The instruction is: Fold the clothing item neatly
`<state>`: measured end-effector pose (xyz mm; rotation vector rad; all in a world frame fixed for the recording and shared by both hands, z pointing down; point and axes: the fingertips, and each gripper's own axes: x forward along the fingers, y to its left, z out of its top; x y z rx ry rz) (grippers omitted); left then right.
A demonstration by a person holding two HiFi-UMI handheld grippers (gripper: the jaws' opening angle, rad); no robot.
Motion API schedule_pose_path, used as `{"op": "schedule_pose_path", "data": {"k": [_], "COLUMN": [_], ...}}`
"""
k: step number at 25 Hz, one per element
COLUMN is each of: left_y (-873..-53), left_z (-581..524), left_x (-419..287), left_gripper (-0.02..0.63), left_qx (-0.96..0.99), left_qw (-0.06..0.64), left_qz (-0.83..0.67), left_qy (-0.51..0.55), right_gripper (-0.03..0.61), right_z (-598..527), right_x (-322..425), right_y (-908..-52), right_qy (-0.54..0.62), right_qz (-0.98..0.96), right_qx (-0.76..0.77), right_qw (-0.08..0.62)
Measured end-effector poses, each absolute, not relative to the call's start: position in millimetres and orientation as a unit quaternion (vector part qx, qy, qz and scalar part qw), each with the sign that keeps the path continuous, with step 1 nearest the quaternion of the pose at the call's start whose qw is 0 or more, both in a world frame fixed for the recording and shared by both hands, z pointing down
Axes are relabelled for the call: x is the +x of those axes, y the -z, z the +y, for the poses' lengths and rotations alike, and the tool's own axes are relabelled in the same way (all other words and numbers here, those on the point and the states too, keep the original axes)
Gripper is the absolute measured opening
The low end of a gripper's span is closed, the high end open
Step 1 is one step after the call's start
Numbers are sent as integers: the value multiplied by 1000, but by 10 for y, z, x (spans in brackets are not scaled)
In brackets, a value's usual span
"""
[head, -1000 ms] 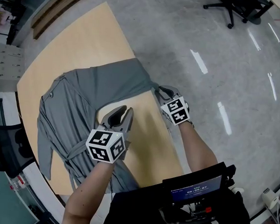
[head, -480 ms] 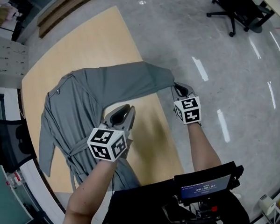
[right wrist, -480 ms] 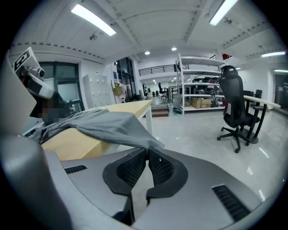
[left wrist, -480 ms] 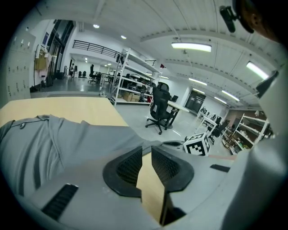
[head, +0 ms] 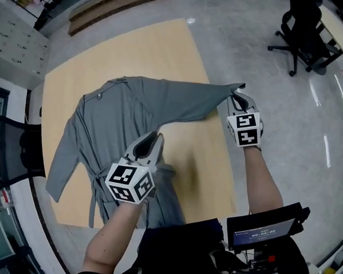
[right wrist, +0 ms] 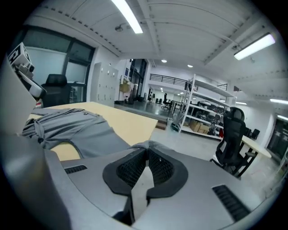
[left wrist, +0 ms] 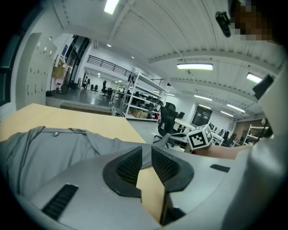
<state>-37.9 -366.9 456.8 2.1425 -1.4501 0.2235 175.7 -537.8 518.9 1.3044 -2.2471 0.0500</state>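
The garment (head: pixel 118 122) is spread flat on the table (head: pixel 136 48), its collar towards 10 o'clock and its hem towards 7 o'clock in the head view. One sleeve (head: pixel 190 103) is drawn out from the body towards 2 o'clock and is raised clear of the wood, so that a bare wedge of table is left under it. It is judged that the sleeve is being held taut and high so that it can be swung back across the body as the first fold, without wrinkles being dragged along.

The cuff end is gripped by the right gripper (head: pixel 236 97) at 2 o'clock. Its jaws have just been closing and are now pressed together, with a thin ridge of grey cloth pinched at the tips of the pads (right wrist: pixel 130 170); nothing else is held.

The left gripper (head: pixel 152 139) is carried just left of centre, above the front edge of the body, near where the sleeve joins it. This placing is judged to be meant for steadying the body or marking the fold line while the sleeve is moved. Its jaws are set narrowly apart: table and the stretched sleeve beyond are seen through the gap, and no cloth is seen pressed between its pads (left wrist: pixel 128 166).
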Motion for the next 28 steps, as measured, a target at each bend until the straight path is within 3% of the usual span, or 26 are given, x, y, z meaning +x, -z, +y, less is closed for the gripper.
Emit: {"op": "schedule_pose_path", "data": {"k": [9, 14, 28], "left_y": [-4270, -4277, -4549], "left_z": [-3037, -2537, -1363], "left_x": [-1478, -2220, -3873], "left_gripper": [63, 63, 63], "left_qx": [751, 709, 621], "left_qw": [253, 261, 287], "left_qz": [-610, -655, -728], "left_qy": [-21, 1, 38], "right_gripper": [26, 26, 26], "right_z": [-5532, -5458, -3898], "right_x": [593, -527, -3493], "right_y": [-4664, -4750, -4951], "right_qy": [57, 75, 154], "right_qz": [-845, -859, -900], "right_qx": [416, 354, 194], "right_qw": [331, 362, 359]}}
